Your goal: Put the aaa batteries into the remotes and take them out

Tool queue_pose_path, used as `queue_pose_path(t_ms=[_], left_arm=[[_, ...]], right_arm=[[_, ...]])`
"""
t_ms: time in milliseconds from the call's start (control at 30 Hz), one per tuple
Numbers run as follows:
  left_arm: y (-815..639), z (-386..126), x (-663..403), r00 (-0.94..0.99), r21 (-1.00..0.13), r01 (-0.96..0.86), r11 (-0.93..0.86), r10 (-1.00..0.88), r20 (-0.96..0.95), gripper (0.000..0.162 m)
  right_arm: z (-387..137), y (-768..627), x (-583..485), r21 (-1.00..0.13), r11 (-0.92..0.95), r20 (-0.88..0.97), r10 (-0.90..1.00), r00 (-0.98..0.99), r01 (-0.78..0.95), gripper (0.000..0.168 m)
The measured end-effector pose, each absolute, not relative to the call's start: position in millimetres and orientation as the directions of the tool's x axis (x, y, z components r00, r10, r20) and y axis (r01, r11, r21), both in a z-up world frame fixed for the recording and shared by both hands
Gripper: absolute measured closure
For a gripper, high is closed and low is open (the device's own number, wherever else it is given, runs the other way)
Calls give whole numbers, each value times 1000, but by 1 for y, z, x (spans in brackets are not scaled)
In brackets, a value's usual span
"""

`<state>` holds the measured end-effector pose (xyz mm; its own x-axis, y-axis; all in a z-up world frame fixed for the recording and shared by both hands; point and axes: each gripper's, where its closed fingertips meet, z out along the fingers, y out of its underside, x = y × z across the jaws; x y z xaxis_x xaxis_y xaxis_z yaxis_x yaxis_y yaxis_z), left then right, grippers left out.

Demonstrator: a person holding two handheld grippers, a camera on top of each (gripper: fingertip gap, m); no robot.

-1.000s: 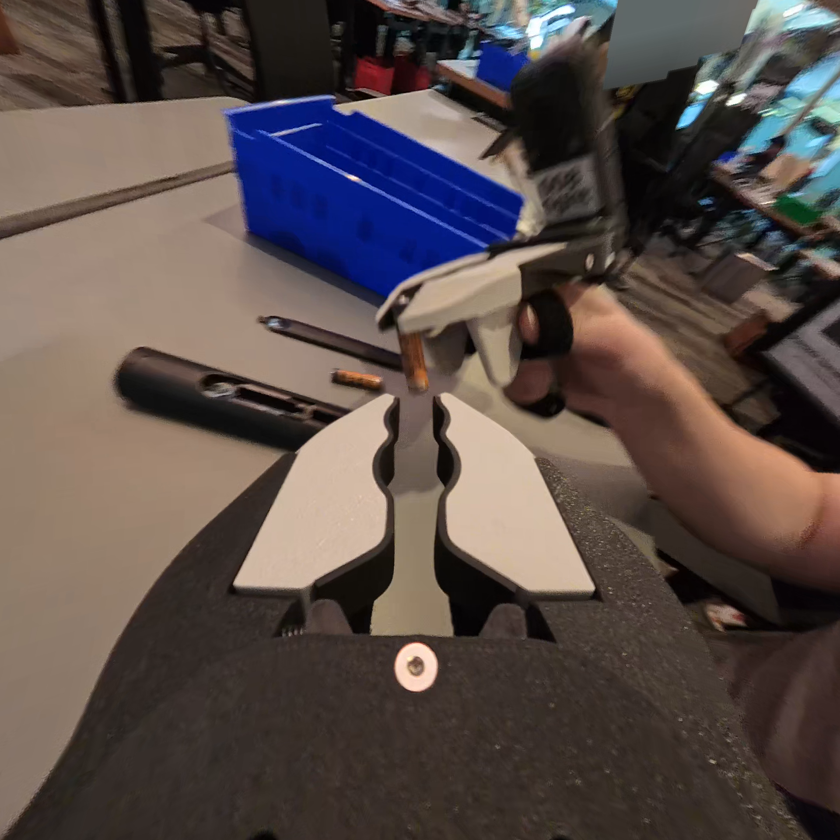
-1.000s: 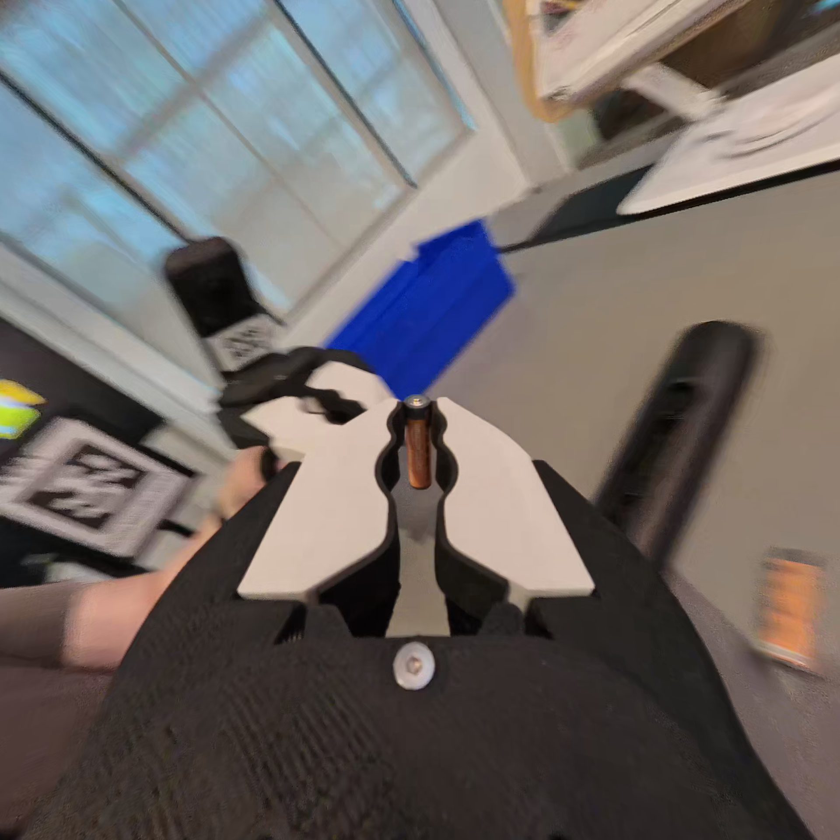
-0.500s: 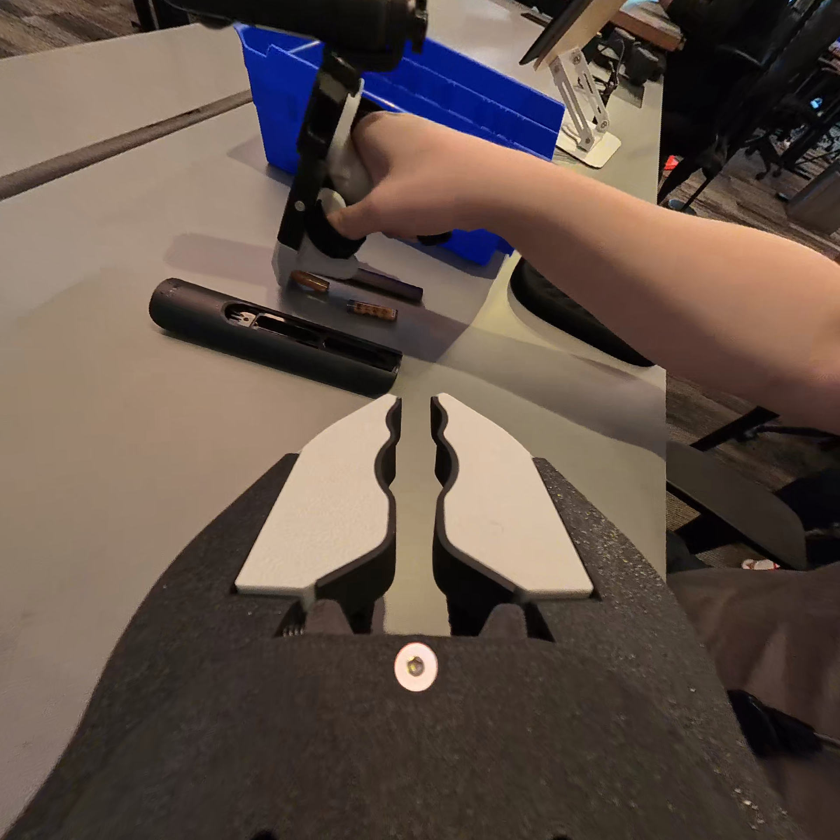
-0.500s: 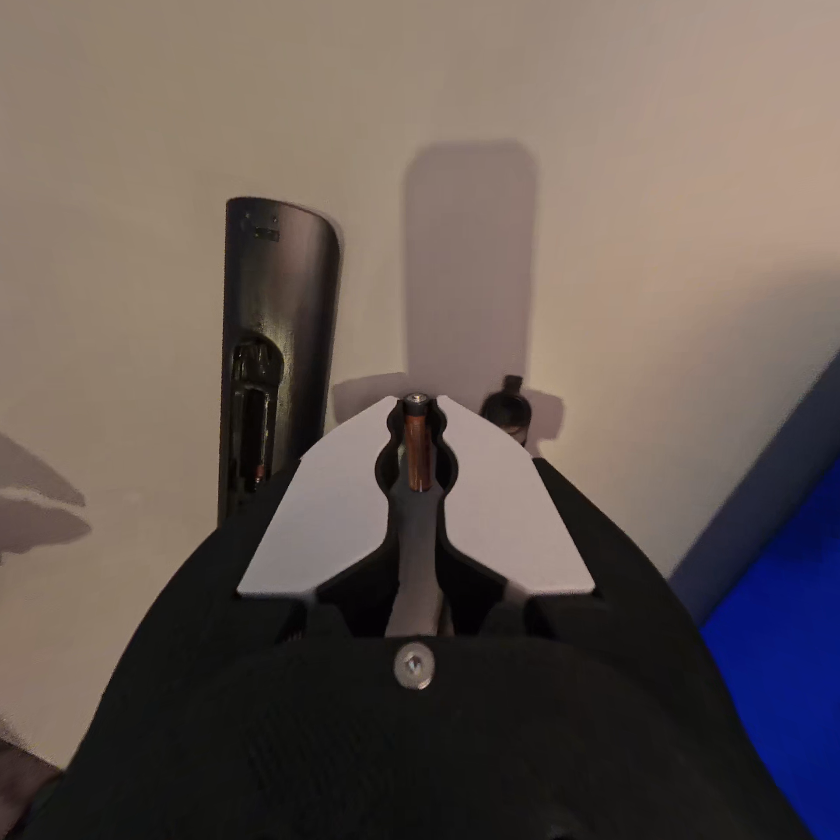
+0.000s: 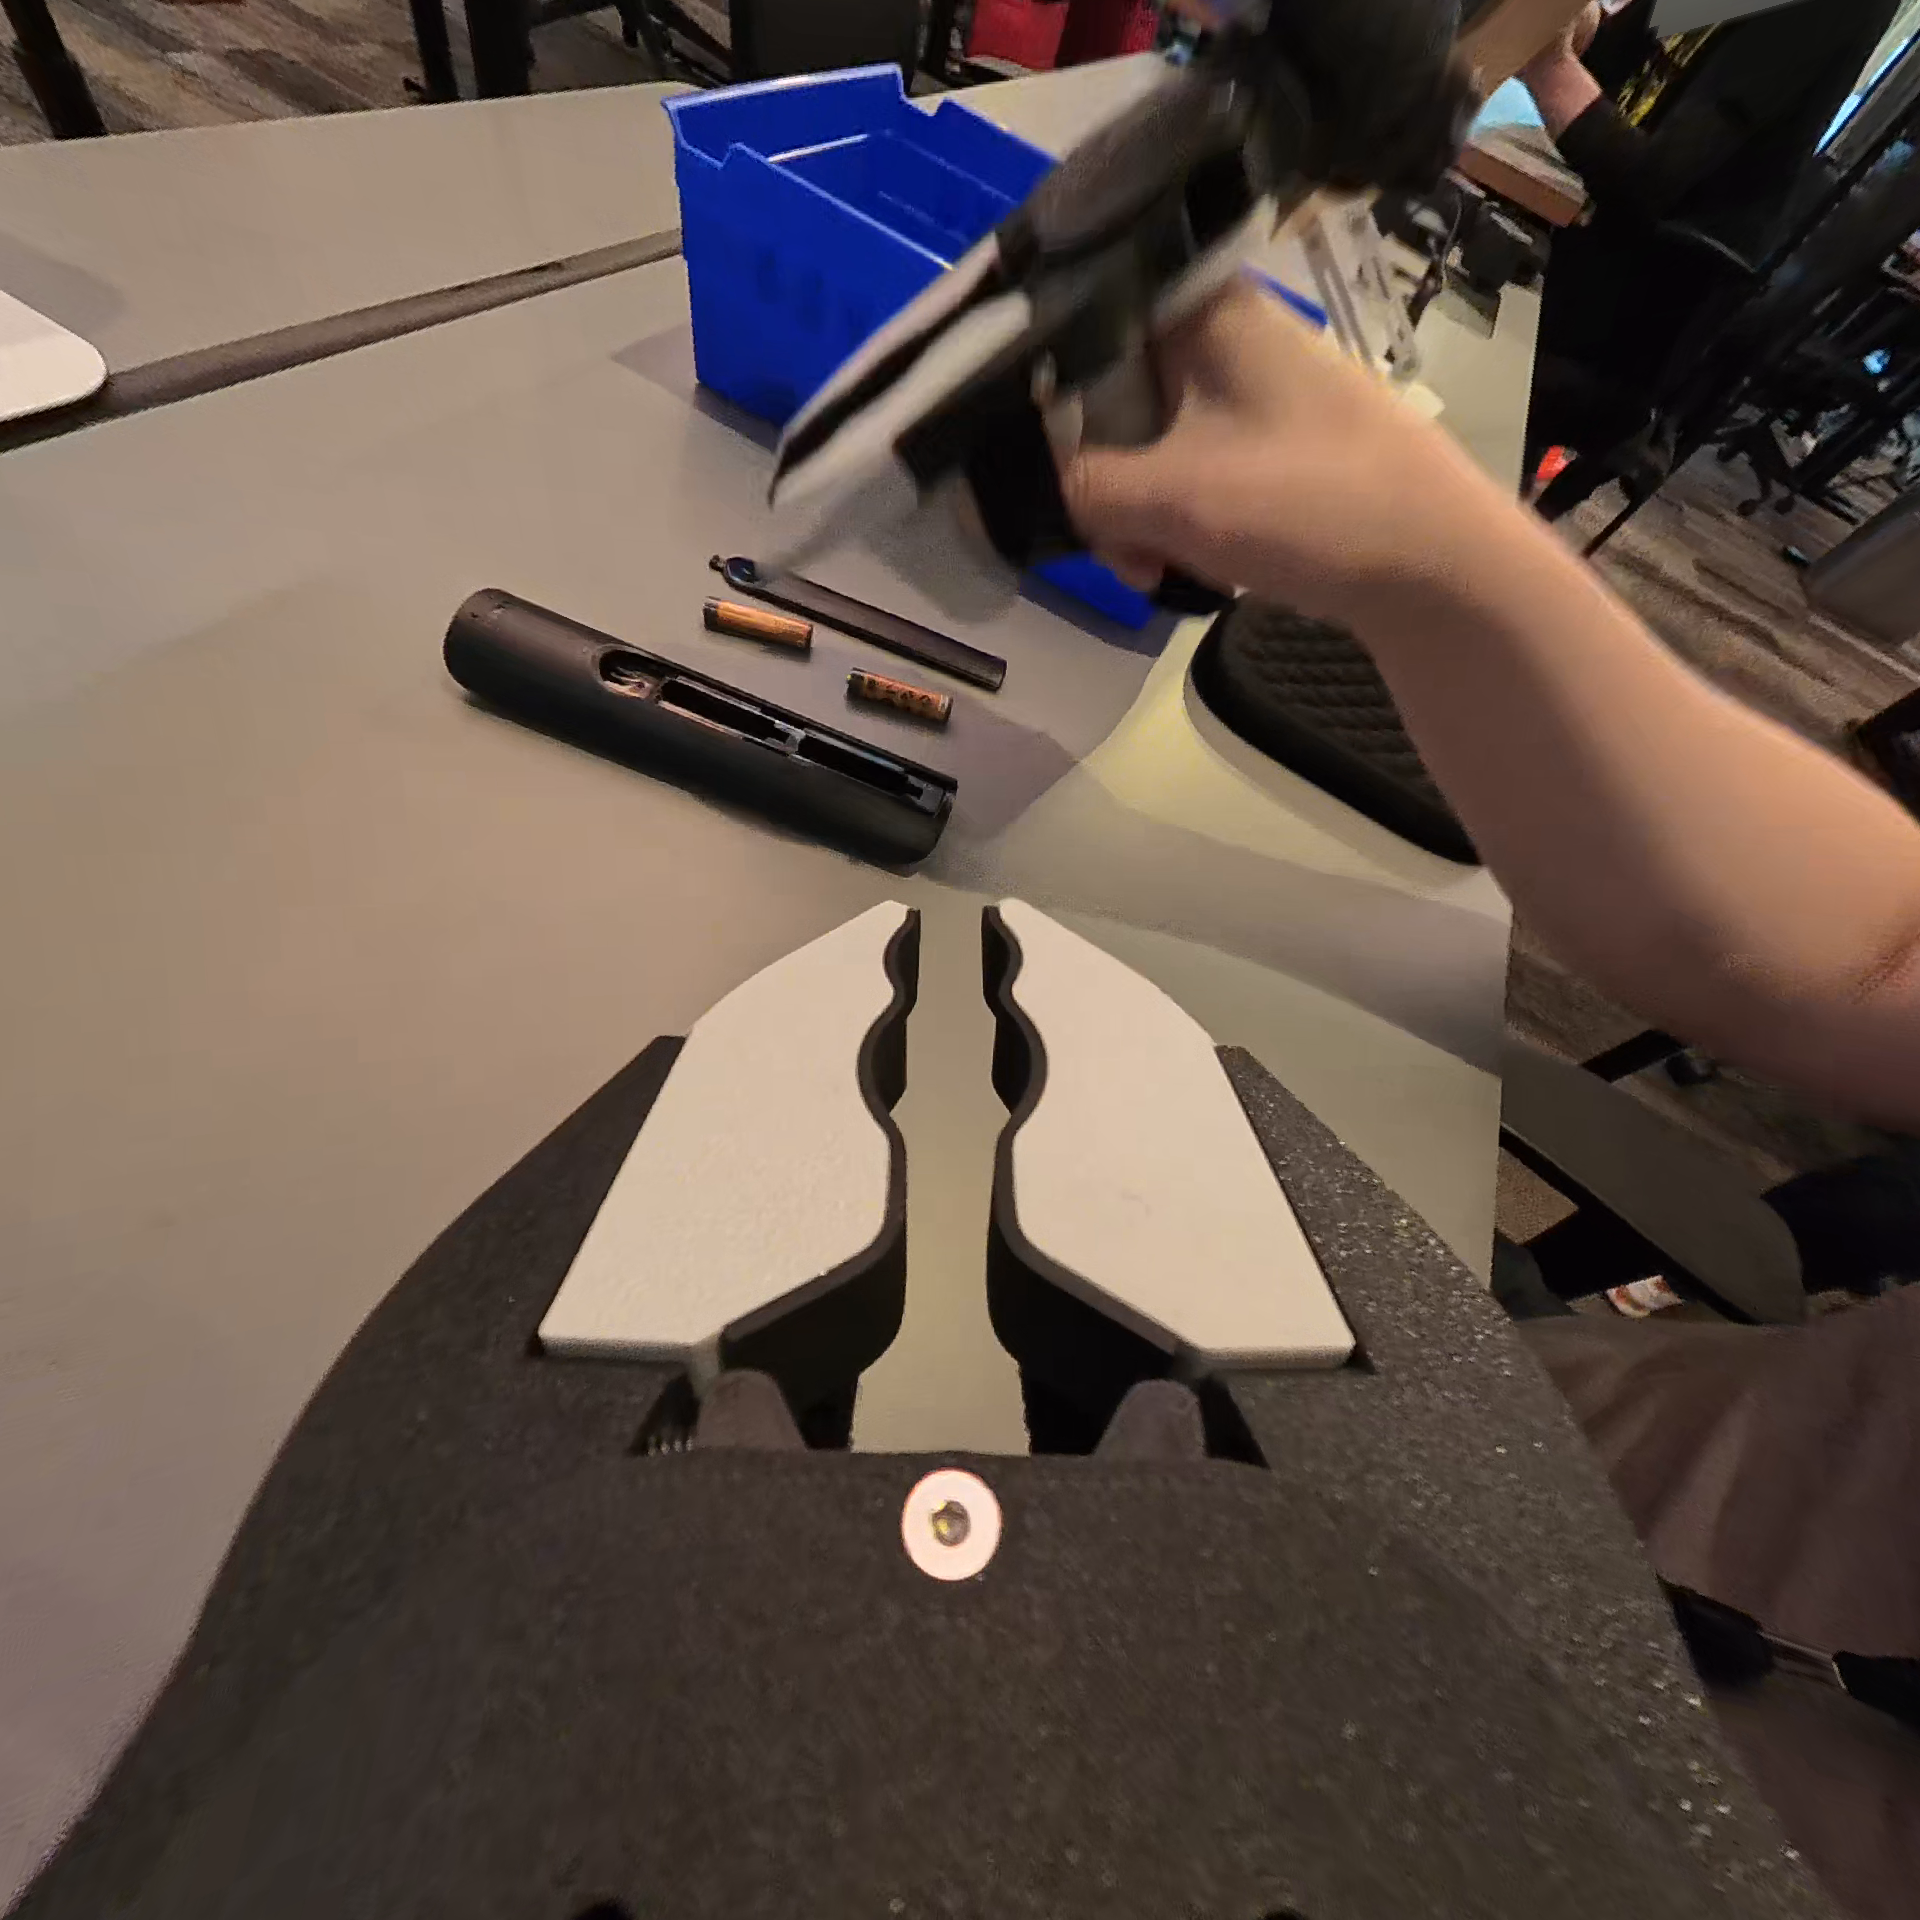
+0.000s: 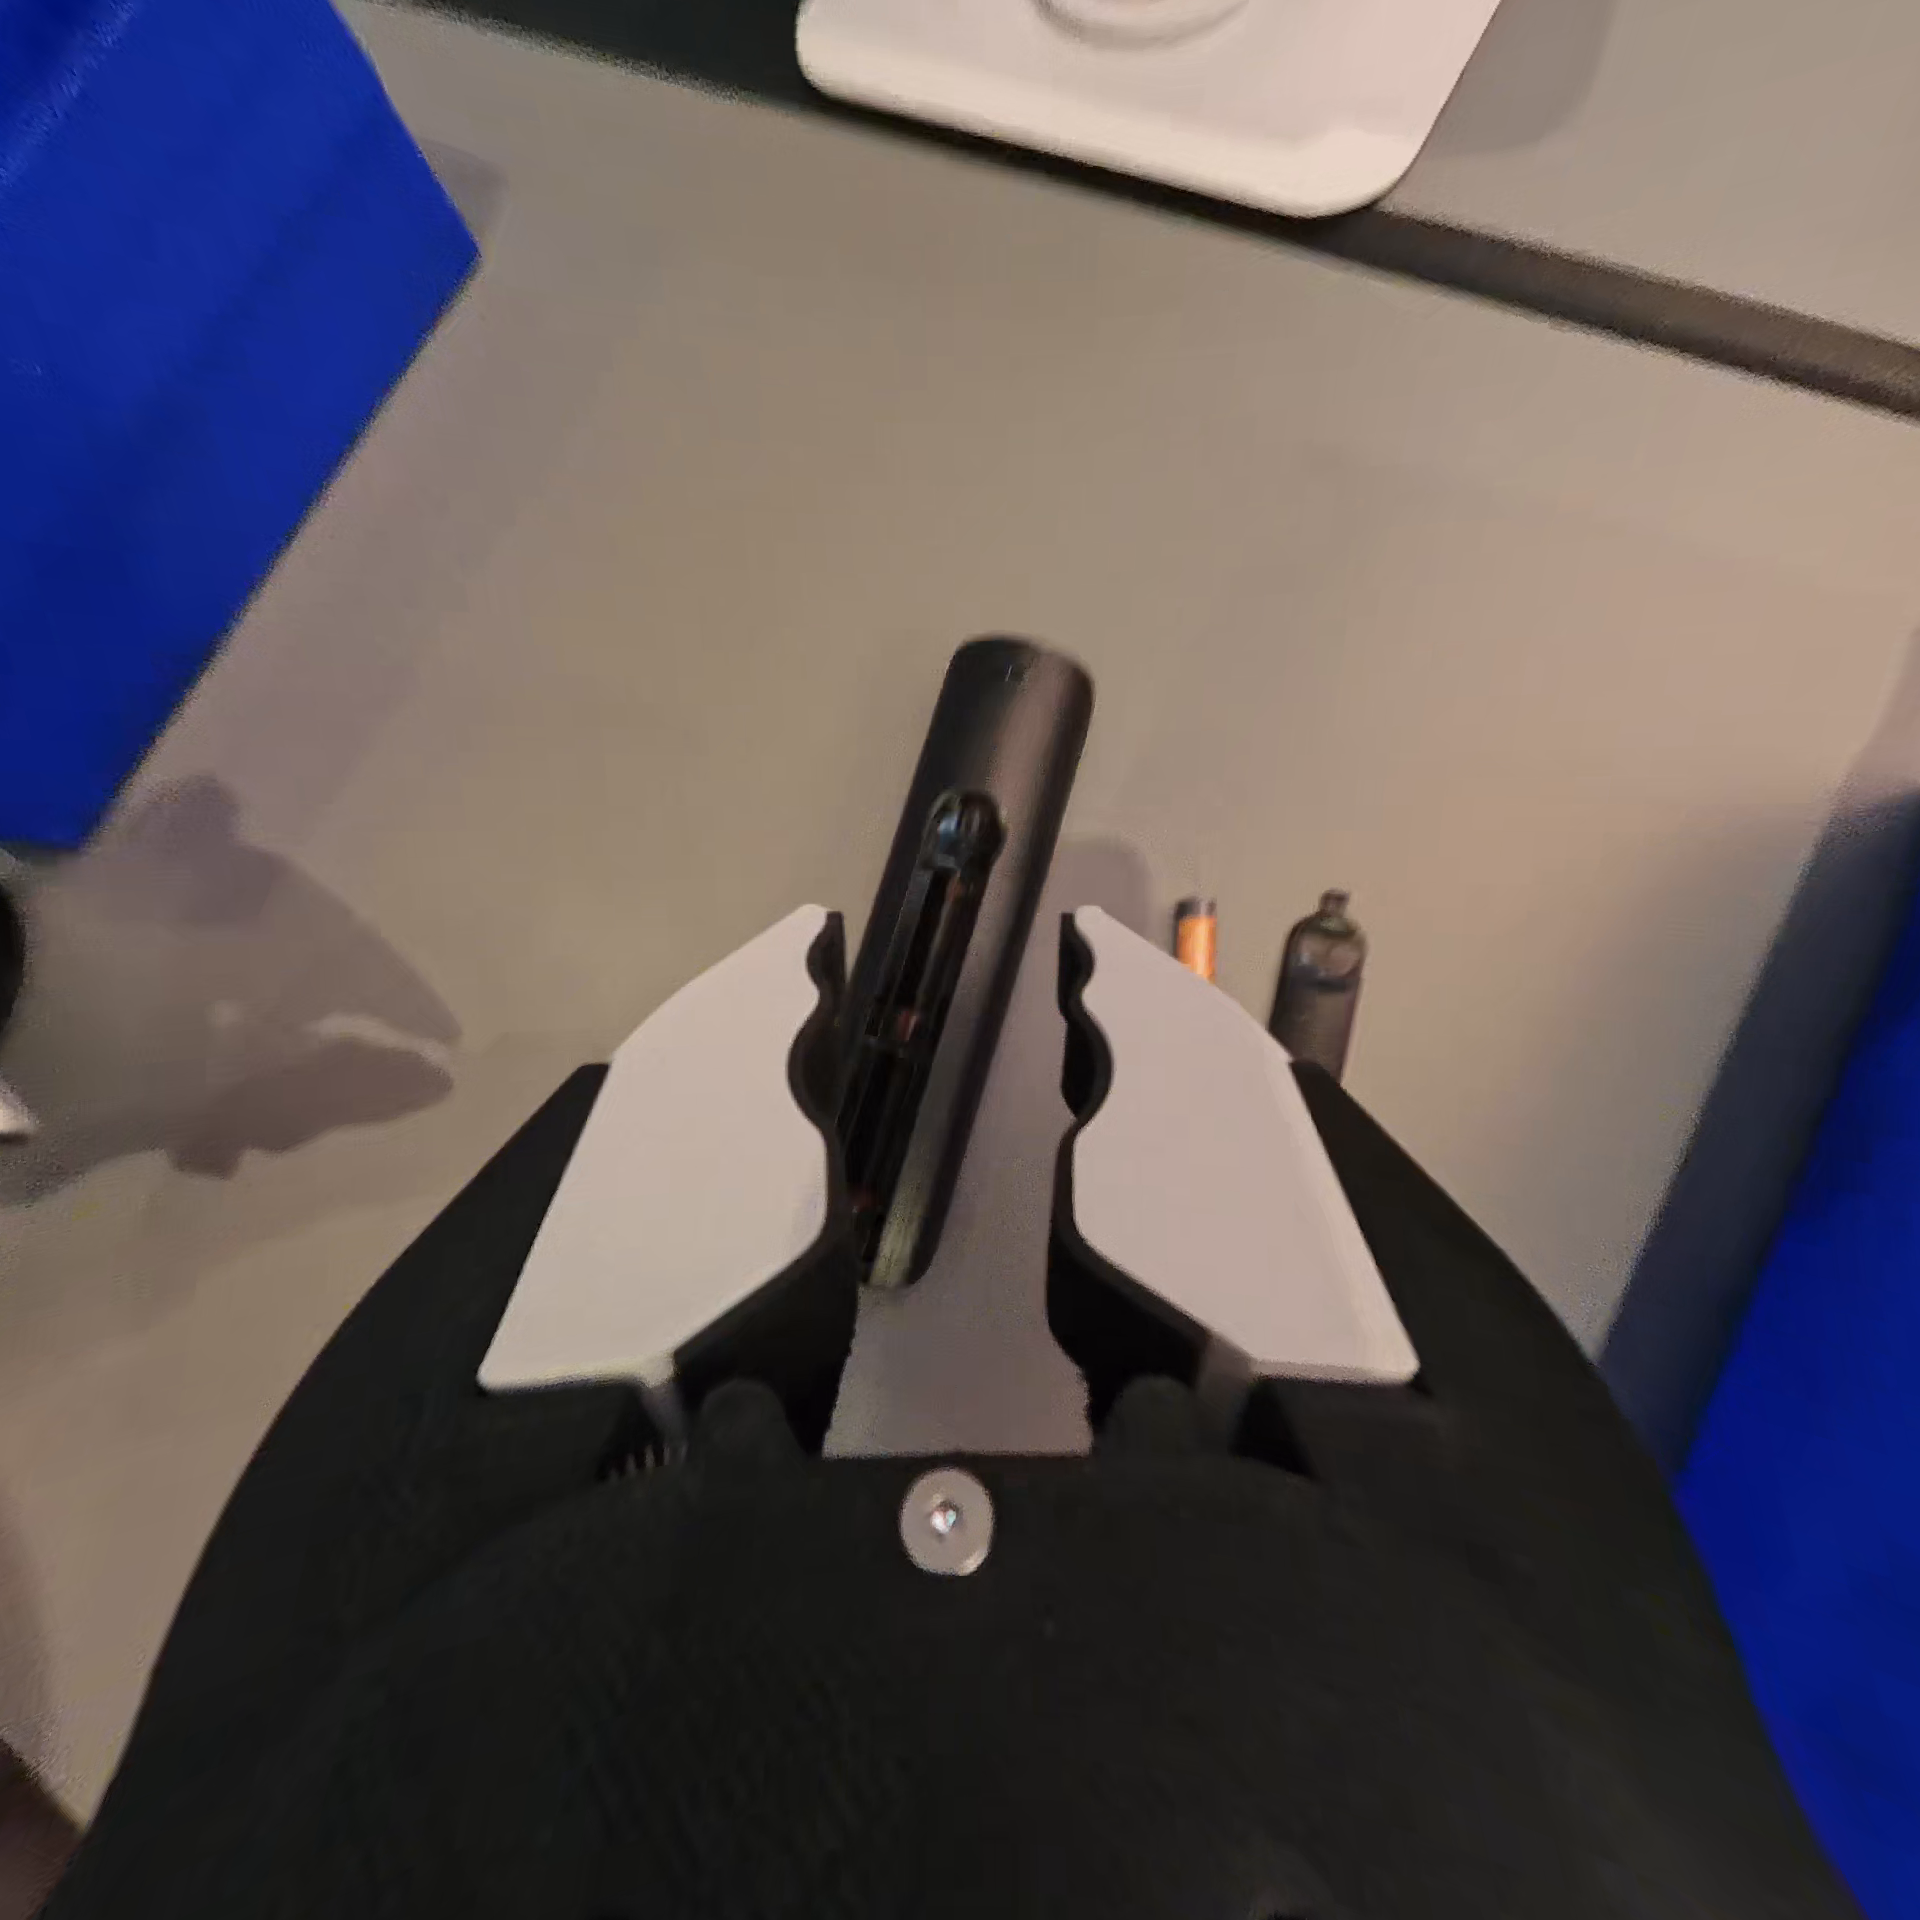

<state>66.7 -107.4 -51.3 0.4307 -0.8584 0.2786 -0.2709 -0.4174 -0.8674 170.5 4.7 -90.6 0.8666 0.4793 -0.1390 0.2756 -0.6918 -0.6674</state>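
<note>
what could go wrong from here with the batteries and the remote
1. Both AAA batteries lie loose on the table, near its edge; a sweep by the blurred, moving right gripper might roll one off.
2. The open remote could get knocked by that gripper hovering above it.
3. The battery cover beside the batteries may hinder a clean pinch.

A grey table (image 5: 260,644) fills the foreground, split by a dark seam (image 5: 343,322). A white slab (image 5: 36,358) is seen at its far left edge. Beyond it, dark carpet (image 5: 260,42) and table legs (image 5: 47,73) are seen. To the right, black chairs (image 5: 1340,717) and crowded desks (image 5: 1517,177) are visible.
</note>
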Motion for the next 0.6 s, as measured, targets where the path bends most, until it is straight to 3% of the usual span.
queue_pose_path(t_ms=[167, 300, 333, 600], left_arm=[[-112, -51, 69, 418, -867, -267, -421, -861, 289, 152], [-111, -56, 66, 438, -859, -285, -426, -855, 278, 151], [-110, -57, 66, 441, -856, -280, -434, -850, 287, 151], [-80, -79, 74, 495, -819, -140, -556, -756, 429, 137]], right_arm=[[-138, 2, 154, -597, -744, -94, 438, 894, 302, 107], [-163, 1, 155, -510, -780, -19, 430, 902, 362, 106], [-166, 1, 154, -501, -774, 6, 446, 895, 388, 114], [-161, -2, 151, -605, -731, -133, 483, 865, 315, 120]])
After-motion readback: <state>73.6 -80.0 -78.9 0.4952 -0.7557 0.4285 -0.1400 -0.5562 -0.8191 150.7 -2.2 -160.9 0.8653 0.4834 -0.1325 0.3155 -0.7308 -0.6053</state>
